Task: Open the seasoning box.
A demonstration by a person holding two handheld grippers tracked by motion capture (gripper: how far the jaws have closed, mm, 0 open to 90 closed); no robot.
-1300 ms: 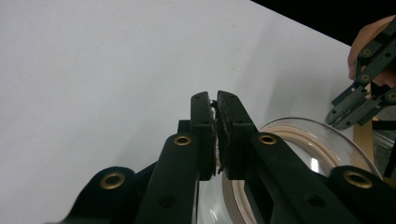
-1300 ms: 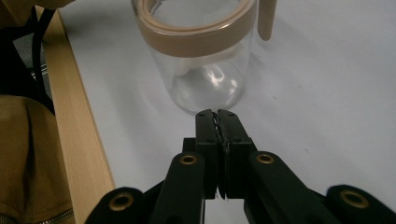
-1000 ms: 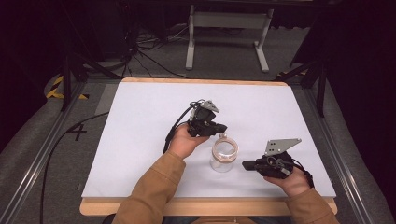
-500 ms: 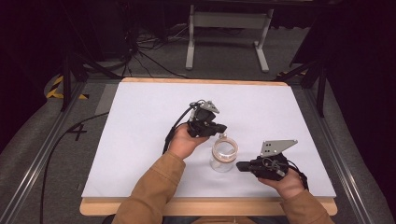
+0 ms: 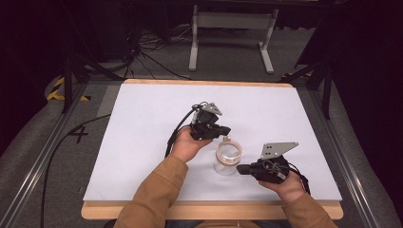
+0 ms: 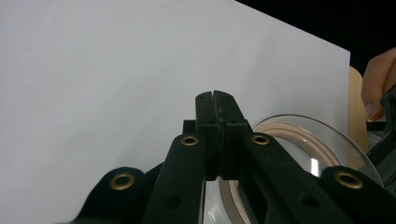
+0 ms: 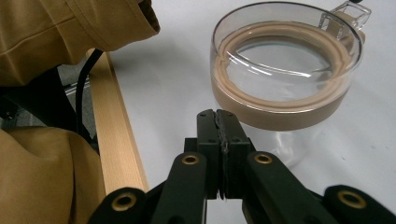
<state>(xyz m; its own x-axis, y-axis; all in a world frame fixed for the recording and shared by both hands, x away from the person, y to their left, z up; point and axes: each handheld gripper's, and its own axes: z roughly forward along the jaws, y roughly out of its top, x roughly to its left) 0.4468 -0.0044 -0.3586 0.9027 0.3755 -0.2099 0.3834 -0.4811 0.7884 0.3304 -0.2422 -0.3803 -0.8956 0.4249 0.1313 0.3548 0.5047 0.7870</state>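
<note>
Jar (image 5: 228, 156) clear w/ tan ring lid, upright on white table (image 5: 142, 142), mid-front | L gripper (image 5: 224, 129) jaws clenched, empty, tips just beside jar rim | R gripper (image 5: 242, 168) jaws clenched, empty, tips near jar side, pointing at it

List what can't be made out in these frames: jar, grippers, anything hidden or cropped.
- Jar base: right gripper view, hidden behind the right gripper, whose jaws are shut.
- Jar's near and right side: left gripper view, covered by the left gripper, jaws shut, and cut by the frame edge.
- Jar contents: high view, too small to tell.
- Whether the left gripper touches the jar's tab: high view, too small.
</note>
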